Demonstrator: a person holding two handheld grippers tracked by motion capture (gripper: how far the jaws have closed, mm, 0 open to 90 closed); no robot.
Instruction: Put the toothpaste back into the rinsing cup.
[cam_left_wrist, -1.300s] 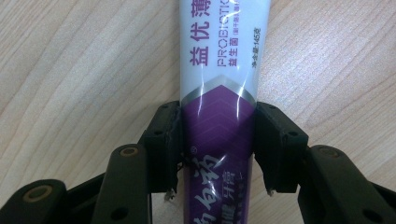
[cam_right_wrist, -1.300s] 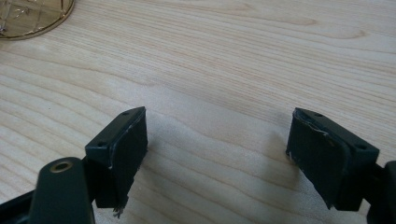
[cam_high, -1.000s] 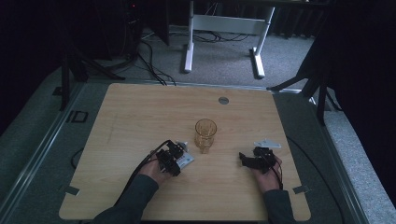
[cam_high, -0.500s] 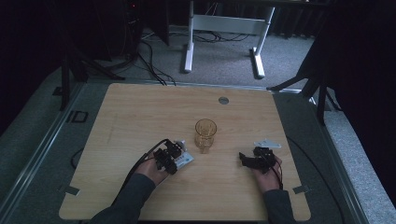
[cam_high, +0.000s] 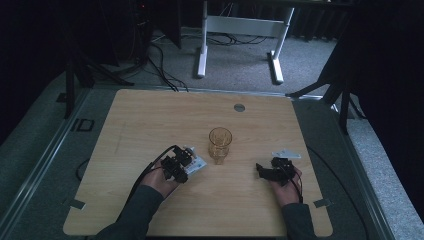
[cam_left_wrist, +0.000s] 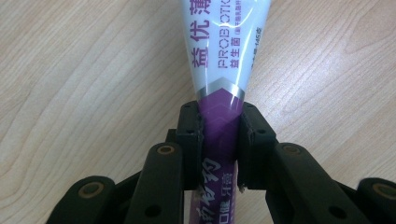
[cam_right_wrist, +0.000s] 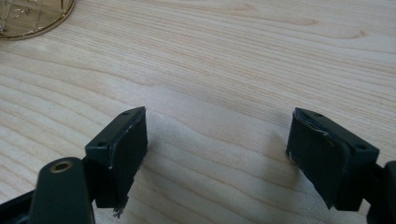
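Observation:
A white and purple toothpaste tube (cam_left_wrist: 219, 56) lies on the wooden table (cam_high: 150, 120). My left gripper (cam_left_wrist: 219, 116) has just closed its jaws on the tube's purple part, and both pads press its sides. In the high view the left gripper (cam_high: 177, 167) and the tube (cam_high: 196, 162) sit just left of an amber glass (cam_high: 220, 144) that stands upright mid-table. My right gripper (cam_right_wrist: 219, 135) rests low over bare wood, jaws wide apart with nothing between them. In the high view it (cam_high: 262, 170) lies right of the glass, whose base (cam_right_wrist: 32, 18) shows at the right gripper view's top left corner.
A small grey round cap (cam_high: 239, 107) sits in the tabletop near its far edge. Beyond the table stand a white desk frame (cam_high: 240, 25) and dark stands, with cables on the grey carpet. Both forearms come in from the table's near edge.
The left hand has shifted slightly beside the glass, with the tube still at its jaws. The right hand has kept still.

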